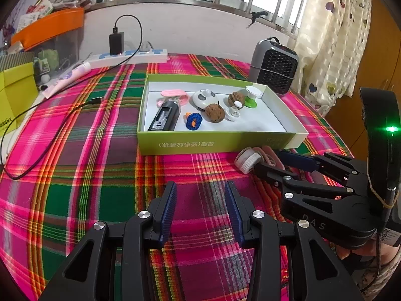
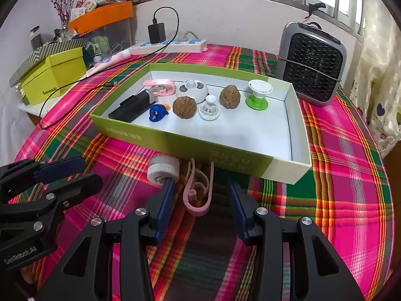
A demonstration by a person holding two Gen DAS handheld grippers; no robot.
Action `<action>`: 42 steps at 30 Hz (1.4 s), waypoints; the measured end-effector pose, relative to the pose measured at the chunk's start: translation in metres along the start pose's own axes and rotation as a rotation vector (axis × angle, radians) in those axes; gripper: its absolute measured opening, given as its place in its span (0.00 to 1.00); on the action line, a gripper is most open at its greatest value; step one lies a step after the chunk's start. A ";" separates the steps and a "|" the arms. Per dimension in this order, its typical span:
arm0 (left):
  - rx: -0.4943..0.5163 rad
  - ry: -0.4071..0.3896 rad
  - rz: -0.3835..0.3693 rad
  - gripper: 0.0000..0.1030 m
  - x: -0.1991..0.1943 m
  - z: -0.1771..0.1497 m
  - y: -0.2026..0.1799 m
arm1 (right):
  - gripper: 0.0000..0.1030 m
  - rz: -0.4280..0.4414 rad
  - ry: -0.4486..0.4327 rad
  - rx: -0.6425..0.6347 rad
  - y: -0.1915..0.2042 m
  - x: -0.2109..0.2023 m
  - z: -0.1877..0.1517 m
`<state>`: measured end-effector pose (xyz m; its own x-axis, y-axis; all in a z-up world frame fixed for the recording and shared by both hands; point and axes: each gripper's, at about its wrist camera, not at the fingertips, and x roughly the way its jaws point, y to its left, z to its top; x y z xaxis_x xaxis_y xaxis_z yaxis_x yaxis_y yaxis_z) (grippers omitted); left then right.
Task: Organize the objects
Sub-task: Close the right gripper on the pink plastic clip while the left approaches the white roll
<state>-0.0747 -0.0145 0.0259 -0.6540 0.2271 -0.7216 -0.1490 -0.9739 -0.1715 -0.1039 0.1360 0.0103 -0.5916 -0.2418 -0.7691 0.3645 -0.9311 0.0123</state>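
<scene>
Nearest me, my right tongs (image 2: 200,208) stood apart and empty over the plaid surface (image 2: 338,200), with the pink earhook (image 2: 198,195) lying flat between the two pads. At about eleven o'clock from it, the white cap (image 2: 163,169) sat touching the tip of the left pad (image 2: 165,200). My left tongs (image 1: 200,210) hovered to the side, also apart and holding nothing, with only cloth under them.

Just beyond the earhook and cap lay the green tray (image 2: 175,143), its near wall at twelve o'clock. Inside it I could see a black device (image 2: 132,106), a blue knit piece (image 2: 158,112), two walnuts (image 2: 184,107), a white knob (image 2: 209,109), a green-footed stand (image 2: 258,94), a pink clip (image 2: 160,87) and a spotted white dome (image 2: 193,89). Farther still, at one o'clock, stood the grey heater (image 2: 313,62).

I judged the earhook the next thing to lift into the tray. The risks I saw: it was thin and springy, so the pads could close over it and pinch cloth instead; the left pad could nudge the cap and send it rolling; and a low carry could catch the tray's near wall.
</scene>
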 end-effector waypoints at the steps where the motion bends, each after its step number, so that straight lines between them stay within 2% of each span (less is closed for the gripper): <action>1: 0.001 0.001 -0.001 0.36 0.000 0.000 0.000 | 0.43 -0.002 0.003 -0.003 0.000 0.001 -0.001; 2: 0.003 0.002 -0.002 0.36 0.001 0.001 -0.001 | 0.42 -0.003 0.004 -0.003 0.000 0.001 -0.001; 4: 0.006 0.005 -0.006 0.36 0.002 0.002 -0.002 | 0.31 -0.004 0.007 0.000 -0.002 0.001 -0.002; 6: 0.011 0.007 -0.011 0.36 0.002 0.003 -0.005 | 0.31 -0.006 0.008 0.004 -0.004 0.001 -0.003; 9: 0.019 0.010 -0.016 0.36 0.004 0.005 -0.008 | 0.24 0.000 0.005 0.004 -0.006 -0.001 -0.003; 24: 0.080 0.039 -0.092 0.40 0.021 0.017 -0.035 | 0.24 -0.005 -0.001 0.011 -0.021 -0.009 -0.011; 42: 0.107 0.069 -0.039 0.40 0.050 0.024 -0.047 | 0.24 0.022 0.002 0.023 -0.032 -0.010 -0.014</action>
<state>-0.1178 0.0422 0.0136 -0.5943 0.2610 -0.7607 -0.2536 -0.9584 -0.1307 -0.0992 0.1724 0.0087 -0.5822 -0.2616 -0.7698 0.3607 -0.9317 0.0438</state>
